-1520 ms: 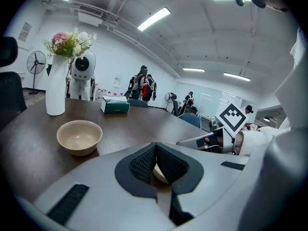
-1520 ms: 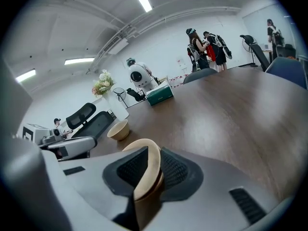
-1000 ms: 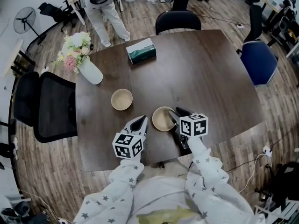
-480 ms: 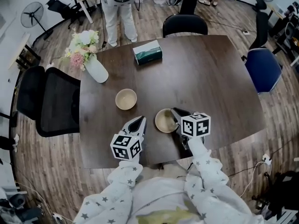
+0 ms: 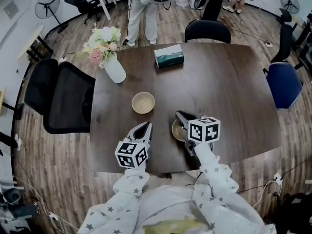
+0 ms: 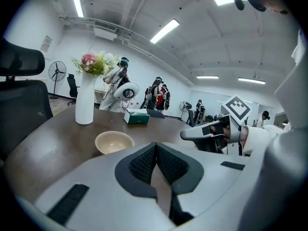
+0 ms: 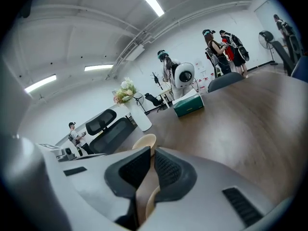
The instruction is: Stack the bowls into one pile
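Note:
Two tan bowls are on the dark table [image 5: 229, 91]. One bowl [image 5: 143, 103] [image 6: 114, 141] sits alone at the table's middle left. The other bowl [image 5: 176, 130] [image 7: 144, 141] is nearer me, tilted, and half hidden under my right gripper [image 5: 179, 115] [image 7: 153, 150]. That gripper's jaws are closing, with the bowl's rim pinched between the pads. My left gripper [image 5: 147, 126] [image 6: 155, 148] hovers near the front edge, shut on nothing, pointing toward the lone bowl. The right gripper [image 6: 192, 134] also shows at the right of the left gripper view.
A white vase of flowers [image 5: 114, 68] stands at the far left corner, a green tissue box [image 5: 169, 55] at the far edge. Black chairs [image 5: 63, 96] [image 5: 207, 30] and a blue chair [image 5: 284, 84] ring the table. A person [image 5: 153, 4] stands beyond.
The right jaws have closed from wide open onto the near bowl's rim, and the bowl has tipped up under the gripper. Both grippers have shifted a little.

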A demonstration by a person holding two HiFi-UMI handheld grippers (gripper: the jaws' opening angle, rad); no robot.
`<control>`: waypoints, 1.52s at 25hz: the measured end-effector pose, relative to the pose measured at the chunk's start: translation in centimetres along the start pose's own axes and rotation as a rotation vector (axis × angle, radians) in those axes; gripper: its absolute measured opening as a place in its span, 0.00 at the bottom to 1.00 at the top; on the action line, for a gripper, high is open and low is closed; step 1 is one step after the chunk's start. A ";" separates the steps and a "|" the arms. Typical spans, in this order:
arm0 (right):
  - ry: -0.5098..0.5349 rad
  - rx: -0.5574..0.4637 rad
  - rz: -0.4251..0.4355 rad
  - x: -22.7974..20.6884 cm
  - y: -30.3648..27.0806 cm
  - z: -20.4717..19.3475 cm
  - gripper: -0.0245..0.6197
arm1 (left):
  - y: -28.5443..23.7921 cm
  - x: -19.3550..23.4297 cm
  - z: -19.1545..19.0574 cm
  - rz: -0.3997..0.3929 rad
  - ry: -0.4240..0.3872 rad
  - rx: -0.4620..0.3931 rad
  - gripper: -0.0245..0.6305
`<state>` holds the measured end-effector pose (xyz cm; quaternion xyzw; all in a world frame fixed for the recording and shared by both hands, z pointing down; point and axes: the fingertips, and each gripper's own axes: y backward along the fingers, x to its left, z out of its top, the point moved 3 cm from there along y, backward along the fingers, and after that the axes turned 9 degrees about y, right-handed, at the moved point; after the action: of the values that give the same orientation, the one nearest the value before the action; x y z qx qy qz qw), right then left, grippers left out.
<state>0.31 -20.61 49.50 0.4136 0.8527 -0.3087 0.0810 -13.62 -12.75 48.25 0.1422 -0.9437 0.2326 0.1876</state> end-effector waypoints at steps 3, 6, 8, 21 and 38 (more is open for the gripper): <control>0.008 0.003 0.030 1.2 -1.4 0.7 0.10 | 0.5 1.0 0.6 0.015 0.006 -0.019 0.07; 0.024 0.013 0.051 2.3 -2.9 1.4 0.10 | 1.0 2.1 0.9 0.030 0.015 -0.029 0.07; 0.029 0.015 0.060 2.9 -3.9 2.0 0.09 | 1.3 2.8 1.1 0.038 0.022 -0.035 0.07; -0.040 0.064 0.032 3.9 -11.3 2.8 0.12 | 0.7 6.8 3.1 0.058 0.040 -0.055 0.08; -0.122 0.200 -0.127 0.7 -17.3 0.0 0.27 | -1.7 9.9 1.9 0.029 0.074 0.021 0.07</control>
<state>-13.25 -28.20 57.19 0.3454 0.8356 -0.4212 0.0713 -22.41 -16.95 51.48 0.1219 -0.9356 0.2501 0.2175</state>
